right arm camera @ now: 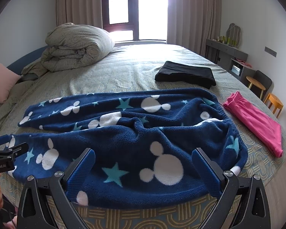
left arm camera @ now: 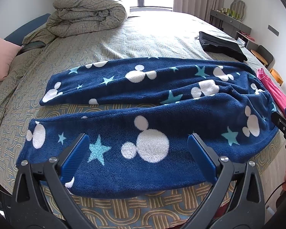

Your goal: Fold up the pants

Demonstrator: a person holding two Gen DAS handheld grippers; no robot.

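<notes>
Navy fleece pants with white mouse heads and teal stars lie spread on the bed, legs to the left, waistband to the right; they also show in the right wrist view. My left gripper is open and empty, its blue pads over the near leg. My right gripper is open and empty over the seat area near the waistband. The left gripper's tip shows at the left edge of the right wrist view; the right gripper's tip shows at the right edge of the left wrist view.
The bed has a patterned olive sheet. A folded black garment lies behind the pants, folded pink pants to the right, a rolled duvet back left, a pink pillow at left. Desk and stools stand right of the bed.
</notes>
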